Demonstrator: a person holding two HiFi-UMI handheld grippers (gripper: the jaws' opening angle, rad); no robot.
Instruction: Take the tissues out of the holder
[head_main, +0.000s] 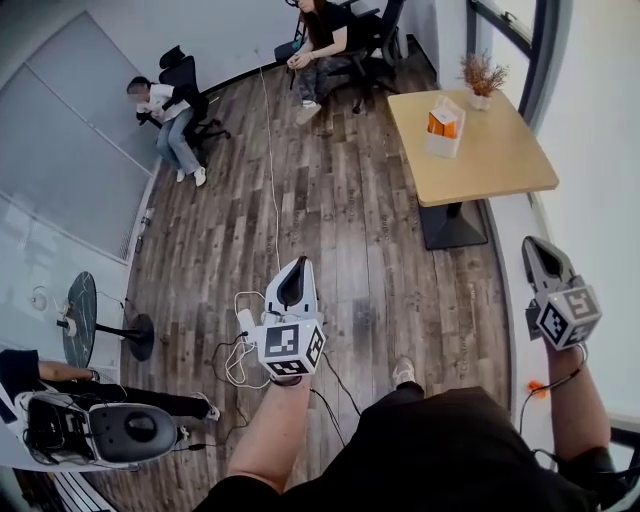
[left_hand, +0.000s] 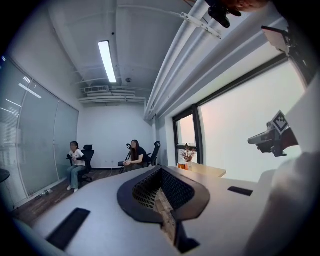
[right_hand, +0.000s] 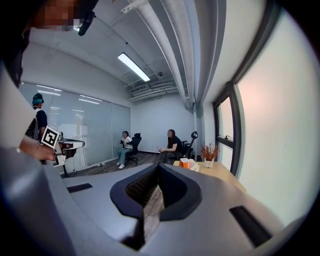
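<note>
The tissue holder (head_main: 444, 125), an orange and white box with white tissue sticking out of its top, stands on the far half of a light wooden table (head_main: 500, 160) at the upper right. The right gripper view shows the tissue holder (right_hand: 188, 163) small and far off. My left gripper (head_main: 297, 268) hangs over the wooden floor in the middle of the room, well short of the table. My right gripper (head_main: 535, 248) is held beside the table's near right corner. Both pairs of jaws stand shut with nothing between them.
A potted dry plant (head_main: 482, 78) stands on the table behind the holder. Two people sit on office chairs (head_main: 185, 85) at the far wall. White cables (head_main: 240, 350) lie on the floor under my left gripper. A round-based stand (head_main: 85, 320) and a grey device (head_main: 110, 430) are at the left.
</note>
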